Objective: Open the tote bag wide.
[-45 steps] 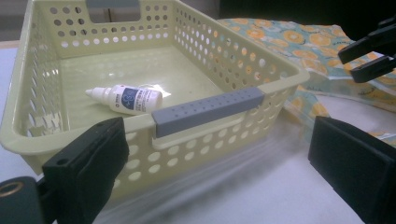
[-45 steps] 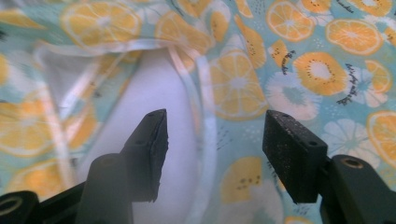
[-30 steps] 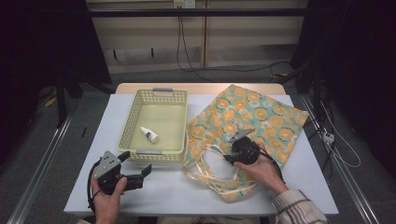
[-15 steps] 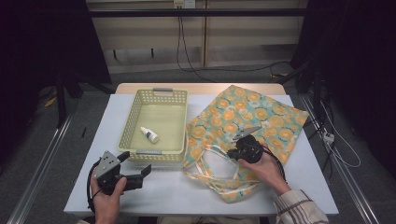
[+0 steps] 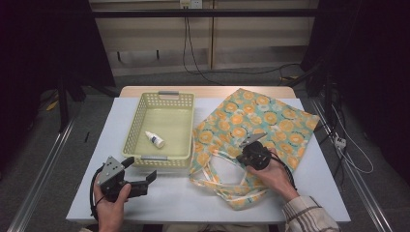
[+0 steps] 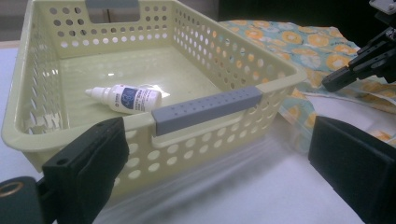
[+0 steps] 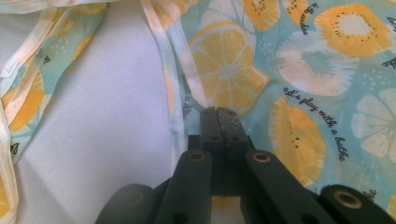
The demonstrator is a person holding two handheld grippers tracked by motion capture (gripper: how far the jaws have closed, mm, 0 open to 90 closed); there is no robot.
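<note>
While right hand-held gripper (image 7: pixel 221 122) pinches bag (image 7: pixel 299 93) edge, high view hides contact.

Sitting on the table are one basket (image 5: pixel 138 125), one small bottle (image 5: pixel 154 139), and one patterned cloth bag (image 5: pixel 263 113).

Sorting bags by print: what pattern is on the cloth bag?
Orange citrus slices on teal bag; clearest in right gripper view.

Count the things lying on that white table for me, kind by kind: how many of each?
Pale yellow perforated plastic basket: 1
Small white plastic dropper bottle, lying inside that basket: 1
Teal fabric tote bag with orange citrus print: 1
Hand-held black grippers, left gripper and right gripper: 2
Total: 5
</note>
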